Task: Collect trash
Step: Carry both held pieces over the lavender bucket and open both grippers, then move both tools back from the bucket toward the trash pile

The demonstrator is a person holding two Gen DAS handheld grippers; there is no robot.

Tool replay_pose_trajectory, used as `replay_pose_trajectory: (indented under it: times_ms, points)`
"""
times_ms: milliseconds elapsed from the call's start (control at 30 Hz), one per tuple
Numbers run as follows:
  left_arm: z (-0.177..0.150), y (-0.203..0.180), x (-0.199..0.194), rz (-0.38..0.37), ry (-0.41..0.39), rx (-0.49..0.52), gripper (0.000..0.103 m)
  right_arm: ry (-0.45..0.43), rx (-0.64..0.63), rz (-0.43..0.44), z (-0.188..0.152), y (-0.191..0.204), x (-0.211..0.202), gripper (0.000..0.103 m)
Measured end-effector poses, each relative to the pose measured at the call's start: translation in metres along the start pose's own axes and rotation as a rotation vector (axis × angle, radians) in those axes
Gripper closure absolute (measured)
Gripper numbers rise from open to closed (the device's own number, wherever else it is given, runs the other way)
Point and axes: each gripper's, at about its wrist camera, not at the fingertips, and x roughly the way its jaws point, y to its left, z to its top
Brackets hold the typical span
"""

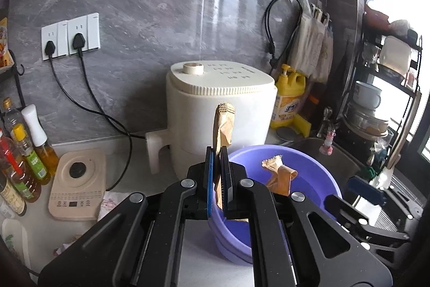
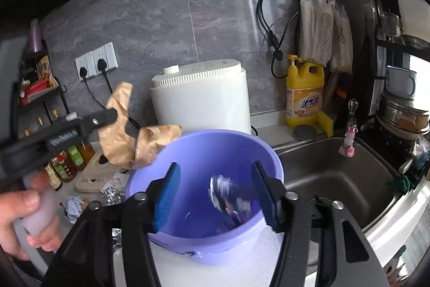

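Observation:
My left gripper [image 1: 218, 152] is shut on a crumpled brown paper wrapper [image 1: 223, 125] and holds it above the left rim of the purple plastic basin [image 1: 317, 174]. The same wrapper [image 2: 126, 136] hangs from the left gripper [image 2: 114, 114] in the right wrist view, beside the basin's rim [image 2: 134, 179]. My right gripper [image 2: 217, 192] is open over the basin. A shiny silver-and-purple wrapper [image 2: 228, 198], blurred, is in the air inside the basin between its fingers.
More trash lies on the counter left of the basin: crumpled foil [image 2: 110, 195] and crumpled paper [image 2: 74, 206]. A white appliance [image 1: 220, 109] stands behind, oil bottles [image 1: 24, 160] and a scale [image 1: 75, 184] left, yellow detergent [image 2: 303, 90] and the sink [image 2: 336, 174] right.

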Motion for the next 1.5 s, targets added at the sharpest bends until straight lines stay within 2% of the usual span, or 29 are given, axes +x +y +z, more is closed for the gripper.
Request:
replay_pose_trajectory:
  times_ms: [233,467,500,567,600,833,1067,1267,1500]
  points:
    - [-0.005,-0.015,0.011,-0.023,0.022,0.024,0.097,-0.026,0.059,0.030,0.002,-0.008,-0.023,0.032]
    - [-0.015,-0.029,0.015,-0.062,0.044,0.031,0.096,-0.049,0.085,0.009,0.001,-0.015,-0.036,0.026]
    - [-0.017,-0.031,0.015,-0.082,0.053,0.028,0.086,-0.054,0.093,0.002,0.000,-0.016,-0.038,0.023]
    - [-0.020,-0.032,0.012,-0.092,0.050,0.021,0.034,-0.059,0.104,-0.009,0.000,-0.019,-0.040,0.020]
    - [-0.021,-0.031,0.007,-0.092,0.026,0.014,0.031,-0.060,0.109,-0.011,-0.001,-0.020,-0.041,0.020]
    - [-0.026,-0.015,-0.011,-0.001,0.017,-0.011,0.021,-0.101,0.126,-0.022,-0.002,-0.016,-0.050,0.008]
    - [-0.036,0.013,-0.037,0.111,0.023,-0.022,0.018,-0.101,0.115,0.013,-0.007,0.000,-0.048,0.008]
    - [-0.048,0.050,-0.066,0.198,0.015,-0.080,0.018,-0.061,0.075,0.059,-0.017,0.026,-0.040,0.008]
    - [-0.064,0.083,-0.094,0.253,0.017,-0.137,0.018,-0.022,0.005,0.136,-0.028,0.064,-0.036,0.008]
